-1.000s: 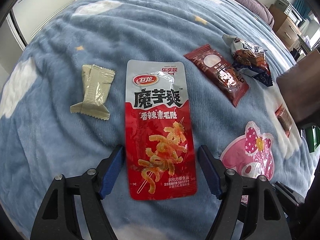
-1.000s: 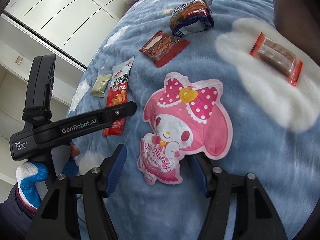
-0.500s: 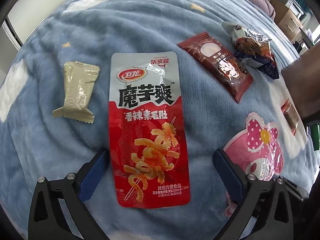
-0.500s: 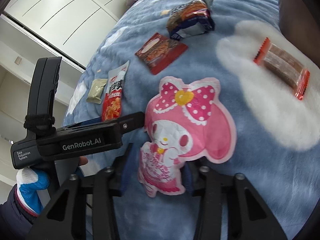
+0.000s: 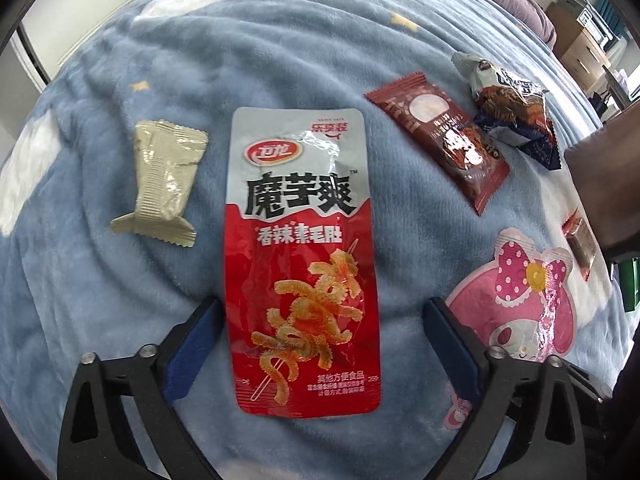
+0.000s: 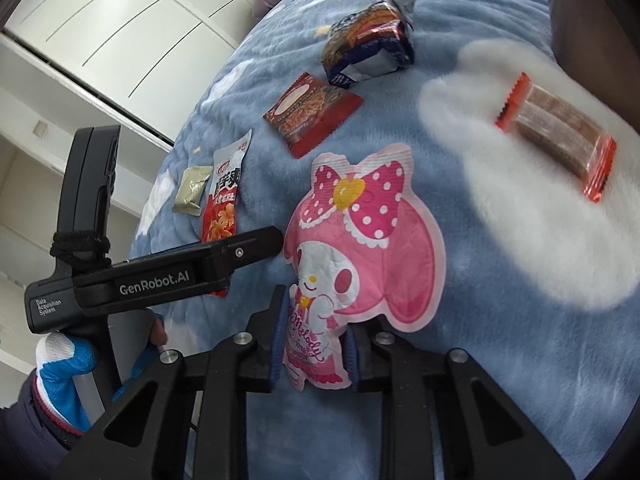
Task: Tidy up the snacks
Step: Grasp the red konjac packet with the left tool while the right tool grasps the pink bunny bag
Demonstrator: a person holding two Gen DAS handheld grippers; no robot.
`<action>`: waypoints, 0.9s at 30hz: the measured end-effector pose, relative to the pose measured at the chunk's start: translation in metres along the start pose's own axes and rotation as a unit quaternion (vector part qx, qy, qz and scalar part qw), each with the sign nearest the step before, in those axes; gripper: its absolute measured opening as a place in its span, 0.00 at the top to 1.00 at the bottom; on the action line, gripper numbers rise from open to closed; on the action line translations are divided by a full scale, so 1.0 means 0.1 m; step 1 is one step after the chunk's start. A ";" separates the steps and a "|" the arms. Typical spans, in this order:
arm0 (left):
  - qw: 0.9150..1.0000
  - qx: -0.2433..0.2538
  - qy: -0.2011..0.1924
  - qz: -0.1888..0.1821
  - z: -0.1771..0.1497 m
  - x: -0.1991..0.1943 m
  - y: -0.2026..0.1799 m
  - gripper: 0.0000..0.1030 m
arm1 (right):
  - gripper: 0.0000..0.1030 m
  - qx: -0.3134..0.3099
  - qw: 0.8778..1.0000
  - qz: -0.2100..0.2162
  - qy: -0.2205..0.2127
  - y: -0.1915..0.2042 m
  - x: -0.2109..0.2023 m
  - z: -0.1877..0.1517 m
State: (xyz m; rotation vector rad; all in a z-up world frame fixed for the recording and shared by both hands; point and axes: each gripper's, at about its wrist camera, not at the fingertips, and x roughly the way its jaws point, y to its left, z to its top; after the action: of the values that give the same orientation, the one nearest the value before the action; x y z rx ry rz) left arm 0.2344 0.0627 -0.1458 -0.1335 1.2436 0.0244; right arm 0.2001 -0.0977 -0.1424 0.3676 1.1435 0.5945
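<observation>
red snack packet: "魔芋爽", "香辣素毛肚" | pink pouch: seemingly "My Melody" | left gripper: "GenRobot.AI", "Data Acquisition System"

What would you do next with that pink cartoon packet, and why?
Probably lift it a little. The right gripper has just been closing and its pads now pinch the lower end of the pink packet, while the rest lies flat on the blue blanket.

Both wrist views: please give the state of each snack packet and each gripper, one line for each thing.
Left gripper: open, astride the red pouch, not pressing it.
Right gripper: shut on the pink pouch, at its lower end.
Red pouch: flat, sealed.
Pink pouch: lower end pinched, the rest on the blanket.
Green packet: lying free.
Brown packet: lying free.
Dark bag: puffed, crumpled.
Orange bar: lying free, sealed.
</observation>
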 end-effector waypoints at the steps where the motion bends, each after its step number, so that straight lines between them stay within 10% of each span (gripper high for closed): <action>1: 1.000 -0.001 -0.004 0.002 -0.01 -0.01 0.01 0.17 | 1.00 -0.002 1.000 -0.002 0.001 0.01 0.00 0.00; 6: 1.000 -0.013 -0.009 0.000 -0.05 -0.12 0.13 0.44 | 1.00 -0.009 1.000 -0.008 0.004 0.03 0.00 0.01; 20: 0.997 -0.060 0.022 -0.054 0.10 -0.12 0.48 0.45 | 1.00 -0.021 0.999 -0.027 0.013 0.11 0.05 0.05; 27: 0.999 -0.033 0.010 -0.030 0.04 -0.23 0.54 0.78 | 1.00 -0.035 0.999 -0.028 0.008 0.17 -0.01 0.02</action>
State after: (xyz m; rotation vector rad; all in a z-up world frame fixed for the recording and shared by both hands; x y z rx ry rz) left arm 0.2260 0.1183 -0.1277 -0.2293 1.2591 0.0120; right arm 0.1969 -0.0849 -0.1314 0.2704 1.1430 0.5868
